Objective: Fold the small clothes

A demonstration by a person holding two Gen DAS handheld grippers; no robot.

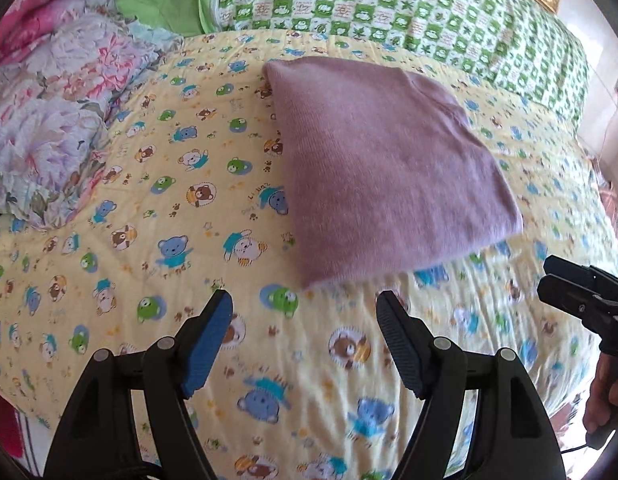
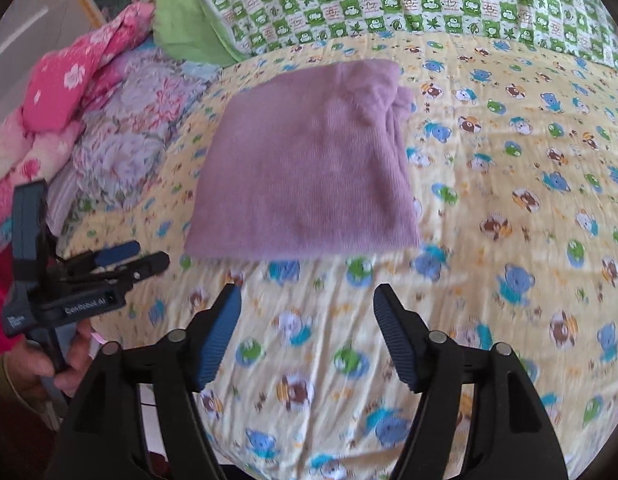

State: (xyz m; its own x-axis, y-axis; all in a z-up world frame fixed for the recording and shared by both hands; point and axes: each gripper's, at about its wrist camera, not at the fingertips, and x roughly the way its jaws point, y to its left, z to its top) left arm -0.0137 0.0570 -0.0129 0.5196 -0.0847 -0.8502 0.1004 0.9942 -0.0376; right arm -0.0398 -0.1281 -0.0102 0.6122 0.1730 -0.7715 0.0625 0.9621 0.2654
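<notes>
A folded purple knit garment (image 1: 385, 160) lies flat on the yellow bear-print bedsheet (image 1: 149, 240); it also shows in the right wrist view (image 2: 309, 168). My left gripper (image 1: 305, 304) is open and empty, hovering just short of the garment's near corner. My right gripper (image 2: 307, 300) is open and empty, a short way in front of the garment's near edge. The right gripper shows in the left wrist view (image 1: 549, 276) at the right edge, and the left gripper shows in the right wrist view (image 2: 149, 256) at the left, each held by a hand.
A green checked pillow (image 1: 389, 4) lies across the head of the bed. Crumpled floral quilts (image 1: 49, 100) in lilac and pink (image 2: 69, 80) are piled along the left side. The bedsheet (image 2: 509, 200) stretches to the right of the garment.
</notes>
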